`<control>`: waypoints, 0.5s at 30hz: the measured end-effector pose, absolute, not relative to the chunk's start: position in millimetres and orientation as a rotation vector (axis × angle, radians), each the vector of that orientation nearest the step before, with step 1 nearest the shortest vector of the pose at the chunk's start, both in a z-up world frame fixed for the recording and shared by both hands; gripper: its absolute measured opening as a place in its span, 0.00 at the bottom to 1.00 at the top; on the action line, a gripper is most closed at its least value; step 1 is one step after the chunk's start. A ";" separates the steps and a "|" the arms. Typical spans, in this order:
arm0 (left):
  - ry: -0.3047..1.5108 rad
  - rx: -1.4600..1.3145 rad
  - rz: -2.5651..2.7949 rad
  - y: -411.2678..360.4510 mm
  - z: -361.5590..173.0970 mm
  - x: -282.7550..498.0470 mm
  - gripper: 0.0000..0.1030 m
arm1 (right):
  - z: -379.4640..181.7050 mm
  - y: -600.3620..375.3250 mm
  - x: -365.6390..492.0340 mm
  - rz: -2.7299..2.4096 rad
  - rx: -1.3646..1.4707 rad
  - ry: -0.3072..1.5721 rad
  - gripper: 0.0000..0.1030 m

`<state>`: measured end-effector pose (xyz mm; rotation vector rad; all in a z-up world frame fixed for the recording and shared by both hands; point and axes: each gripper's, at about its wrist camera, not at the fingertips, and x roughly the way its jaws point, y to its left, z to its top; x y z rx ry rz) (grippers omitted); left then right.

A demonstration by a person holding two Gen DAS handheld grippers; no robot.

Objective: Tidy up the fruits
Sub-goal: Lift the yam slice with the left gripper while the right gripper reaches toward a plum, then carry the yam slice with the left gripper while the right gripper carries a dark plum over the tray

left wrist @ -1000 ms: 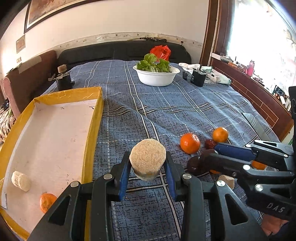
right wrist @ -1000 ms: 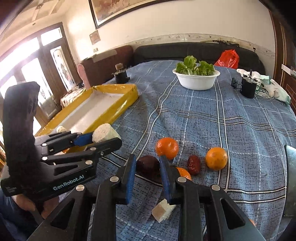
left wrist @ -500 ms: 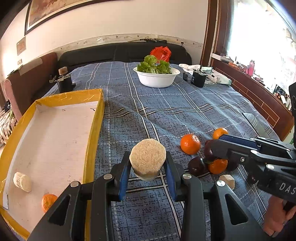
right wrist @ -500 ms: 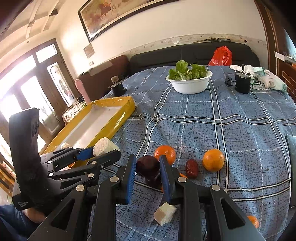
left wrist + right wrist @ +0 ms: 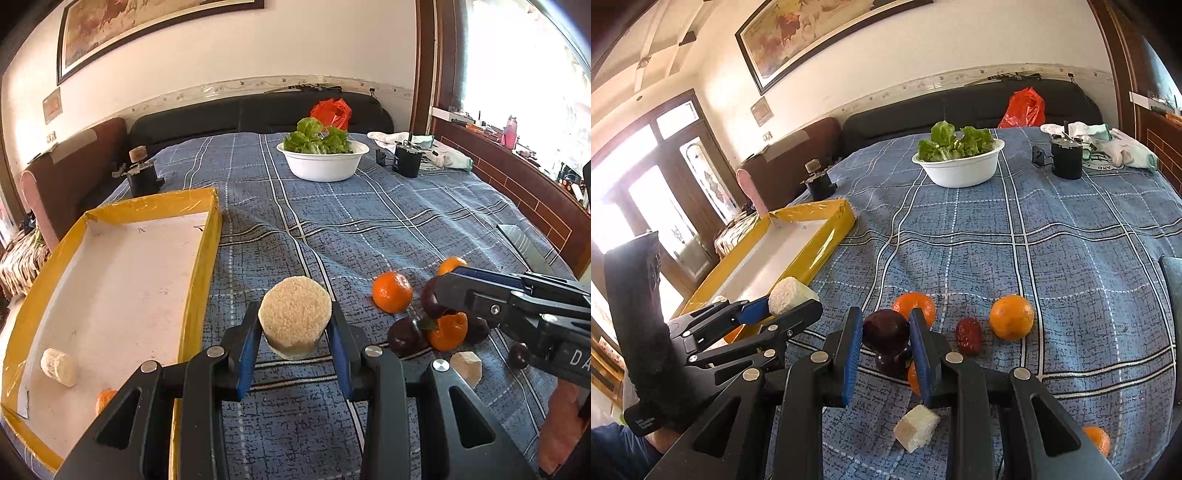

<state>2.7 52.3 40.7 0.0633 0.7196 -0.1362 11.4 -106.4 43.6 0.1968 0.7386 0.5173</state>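
Note:
My left gripper (image 5: 294, 328) is shut on a pale round chunk (image 5: 294, 314), held above the blue plaid cloth just right of the yellow tray (image 5: 201, 295). In the tray lie another pale chunk (image 5: 58, 367) and an orange (image 5: 105, 400). My right gripper (image 5: 886, 332) is shut on a dark plum (image 5: 886, 328), raised a little over the fruit pile. Below it lie a second plum (image 5: 892, 363), a red date (image 5: 968, 335), two oranges (image 5: 914, 304) (image 5: 1012, 316) and a pale cube (image 5: 916, 432). The left wrist view shows the held plum (image 5: 430, 299) at the right.
A white bowl of lettuce (image 5: 960, 166) stands at the far middle of the cloth, with a black device (image 5: 1067, 158) to its right. Another black device (image 5: 142, 177) sits behind the tray. One orange (image 5: 1097, 439) lies near the front right edge.
The right gripper has risen slightly with the plum in it, clear of the cloth, and its view has tilted. The left gripper keeps the pale chunk in the same place.

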 end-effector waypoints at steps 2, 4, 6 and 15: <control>0.723 0.064 -0.132 52.4 40.3 3.4 0.33 | 43.1 -106.7 11.8 0.516 0.202 0.742 0.28; 0.729 0.062 -0.129 52.7 39.4 4.7 0.33 | 42.7 -107.1 12.3 0.516 0.204 0.744 0.28; 0.729 0.059 -0.126 53.2 39.5 4.8 0.33 | 43.1 -106.8 12.3 0.519 0.204 0.743 0.28; 0.747 0.049 -0.123 55.8 36.8 8.6 0.33 | 41.9 -104.5 11.9 0.533 0.196 0.749 0.28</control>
